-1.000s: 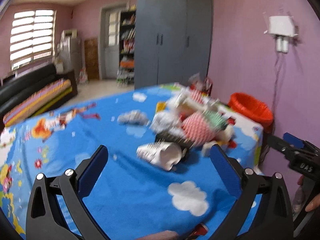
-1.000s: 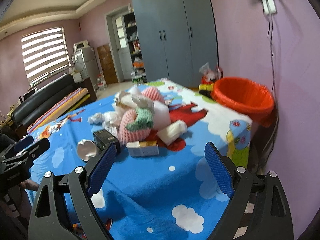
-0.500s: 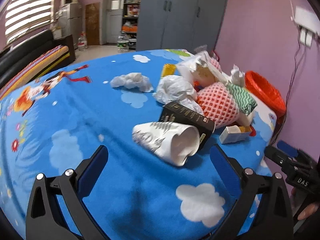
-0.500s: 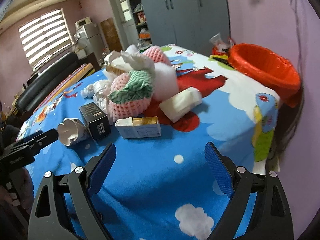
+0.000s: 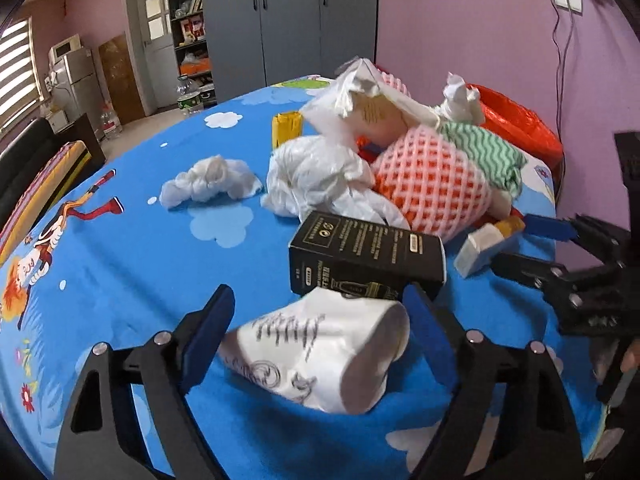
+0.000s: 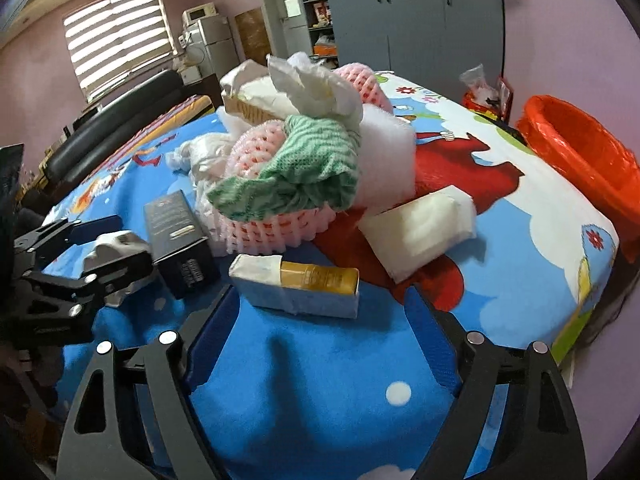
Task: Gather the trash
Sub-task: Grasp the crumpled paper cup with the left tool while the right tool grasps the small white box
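While both grippers hang low over the table (image 5: 120, 248), its blue cloth printed with white clouds, cartoon figures and a big red patch fills most of each view.

In the left wrist view the left gripper (image 5: 316, 332) sits at the bottom centre. Its jaws are closing, with a crumpled paper cup (image 5: 320, 352) lying on its side between them, and neither pad clearly presses on it. A black box (image 5: 366, 258) lies just behind the cup.

In the right wrist view the right gripper (image 6: 320, 320) is also closing its jaws, still spread wide. A small white-and-yellow carton (image 6: 298, 282) lies just beyond the tips, untouched.

The trash heap sits mid-table: pink foam net (image 5: 432, 188), green cloth (image 6: 292, 172), white bags (image 5: 316, 180), a white foam block (image 6: 416, 228) and a loose tissue wad (image 5: 208, 182) to the left in the left wrist view. An orange bin (image 6: 584, 156) stands beyond the table's far edge, at right of frame.

The room has pink walls, a grey wardrobe (image 5: 296, 12) at top centre, a bookshelf (image 5: 188, 12), a fridge (image 6: 208, 48), a blinded window (image 6: 116, 28) and a black sofa (image 6: 108, 140) at left.
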`<state>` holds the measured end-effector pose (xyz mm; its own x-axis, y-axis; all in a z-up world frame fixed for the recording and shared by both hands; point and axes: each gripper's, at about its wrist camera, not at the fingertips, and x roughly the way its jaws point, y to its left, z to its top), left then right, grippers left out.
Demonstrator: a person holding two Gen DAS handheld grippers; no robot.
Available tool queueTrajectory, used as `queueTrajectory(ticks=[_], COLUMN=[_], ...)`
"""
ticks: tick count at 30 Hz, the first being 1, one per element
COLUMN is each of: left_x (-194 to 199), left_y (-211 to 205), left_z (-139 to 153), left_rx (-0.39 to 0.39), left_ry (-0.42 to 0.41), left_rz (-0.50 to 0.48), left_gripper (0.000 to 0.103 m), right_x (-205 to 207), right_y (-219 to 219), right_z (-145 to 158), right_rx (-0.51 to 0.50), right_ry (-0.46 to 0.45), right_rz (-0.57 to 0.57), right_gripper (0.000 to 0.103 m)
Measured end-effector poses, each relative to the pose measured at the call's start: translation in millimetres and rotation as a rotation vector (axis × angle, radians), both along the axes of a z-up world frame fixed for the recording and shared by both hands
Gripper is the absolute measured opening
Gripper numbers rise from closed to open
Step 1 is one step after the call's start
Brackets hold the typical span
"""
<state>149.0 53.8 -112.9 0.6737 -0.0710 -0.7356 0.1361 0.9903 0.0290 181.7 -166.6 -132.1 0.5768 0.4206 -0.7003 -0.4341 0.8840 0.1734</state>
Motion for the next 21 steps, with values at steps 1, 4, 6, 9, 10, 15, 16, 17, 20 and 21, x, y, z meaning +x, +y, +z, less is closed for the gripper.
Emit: queueTrajectory(ticks=[1,4,6,9,10,15,16,17,20,21], left_x=[-2,-13,-21,-29,-31,-37,-38,-40,-46,-47], left_y=[-1,0,3,9,10,9,8,7,3,2], left_z=[-2,-7,-7,-1,1,13,15,18,29,32], left_rx=[0.005,0.018,0.011,-0.025,-0.027,-0.021,-0.015,-0.01,-0.01,-0.009], left_ry=[0.001,0.009,0.006,-0.008,-0.012,-0.05,-0.055,-0.065,-0.091,-0.099], left_rz=[-0.005,-0.007,0.002,-0.003,-0.004,0.001,0.001,0.004,0.012,0.014], left_gripper=[0.08,0.077,0.075,0.065,0.063,0.062,0.06,0.059,0.056,0.056], right_x=[3,5,4,-1,-4,-22,-24,-28,-34,-38], right_y=[0,1,3,5,7,6,5,6,3,3], right_z=[-3,-7,-8,-7,-6,5,8,10,19,22], right_rx=[0.003,0.003,-0.004,-0.002,0.001,0.03,0.036,0.044,0.068,0.071], right_ry=[0.008,0.012,-0.001,-0.001,0.0,-0.036,-0.039,-0.043,-0.058,-0.062], right_rz=[0.005,0.026,0.044,0.073,0.082,0.112,0.118,0.121,0.129,0.131], right_gripper=[0.08,0.078,0.067,0.034,0.026,0.019,0.017,0.017,0.016,0.016])
